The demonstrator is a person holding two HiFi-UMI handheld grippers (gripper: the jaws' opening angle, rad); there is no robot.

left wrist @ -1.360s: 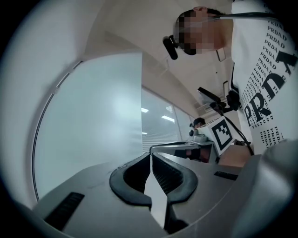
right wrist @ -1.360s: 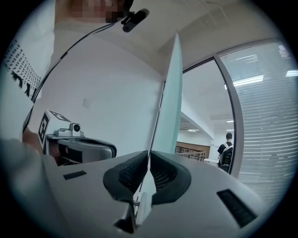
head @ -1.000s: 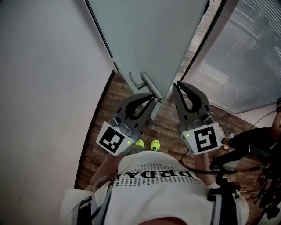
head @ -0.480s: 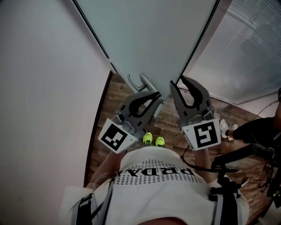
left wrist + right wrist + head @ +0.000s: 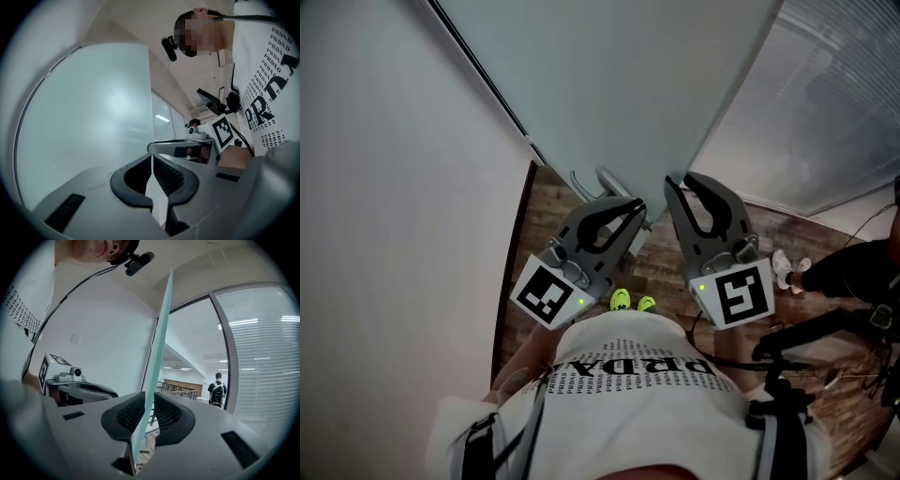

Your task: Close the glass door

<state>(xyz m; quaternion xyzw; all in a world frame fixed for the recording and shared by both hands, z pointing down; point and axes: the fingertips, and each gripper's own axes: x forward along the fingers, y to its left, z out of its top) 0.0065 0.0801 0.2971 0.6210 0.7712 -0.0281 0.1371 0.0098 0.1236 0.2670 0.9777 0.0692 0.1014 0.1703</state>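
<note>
While your right claw (image 5: 150, 398) pinches glass door (image 5: 609, 84) edge, left claw (image 5: 152, 157) pressed together, handle (image 5: 180, 146) ahead; swing door shut next.

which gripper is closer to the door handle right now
Left. The left gripper sits right beside the door handle, pinching the edge of the glass door. The right gripper clamps the same edge further along, away from the handle.

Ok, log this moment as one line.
door: open | right tongs: shut on door edge | left tongs: shut, empty, tips by handle
</note>
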